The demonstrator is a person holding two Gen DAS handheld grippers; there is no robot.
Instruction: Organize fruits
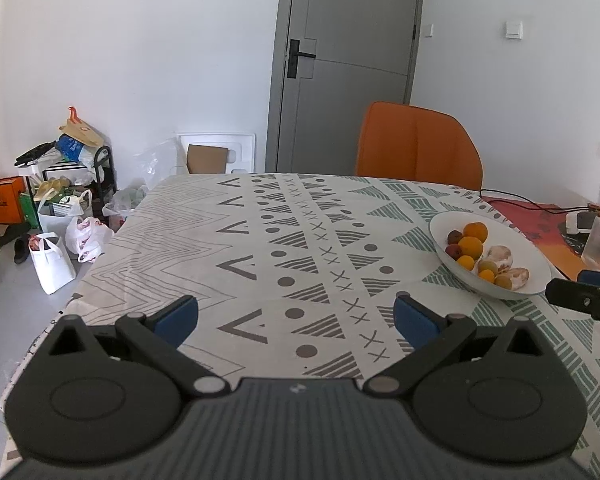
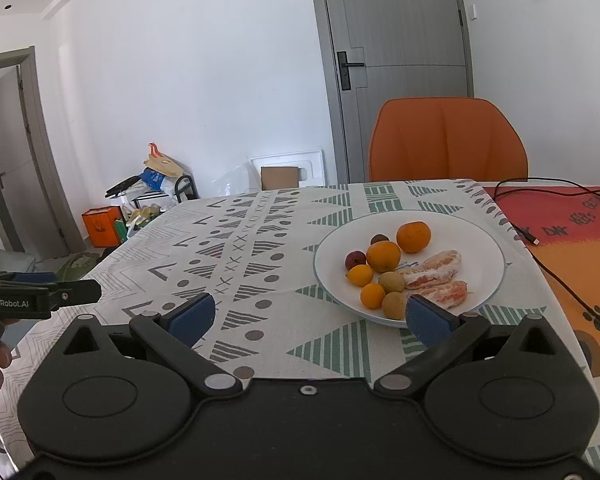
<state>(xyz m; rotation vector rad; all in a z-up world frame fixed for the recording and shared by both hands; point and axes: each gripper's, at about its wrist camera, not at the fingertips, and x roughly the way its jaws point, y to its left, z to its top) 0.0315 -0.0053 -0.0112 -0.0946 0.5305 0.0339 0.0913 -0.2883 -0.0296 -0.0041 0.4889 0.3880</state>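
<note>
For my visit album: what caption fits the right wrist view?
Open right gripper hovers before a white plate of oranges, peeled citrus segments and small fruits on a patterned tablecloth.

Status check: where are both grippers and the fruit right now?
Left gripper open, empty. Right gripper open, empty, just short of the plate. Fruit all on plate. Nothing in the way.

Both wrist views face door; share plate; right nearer.

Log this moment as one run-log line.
left gripper: open, empty | right gripper: open, empty | fruit on plate | none grasped
</note>
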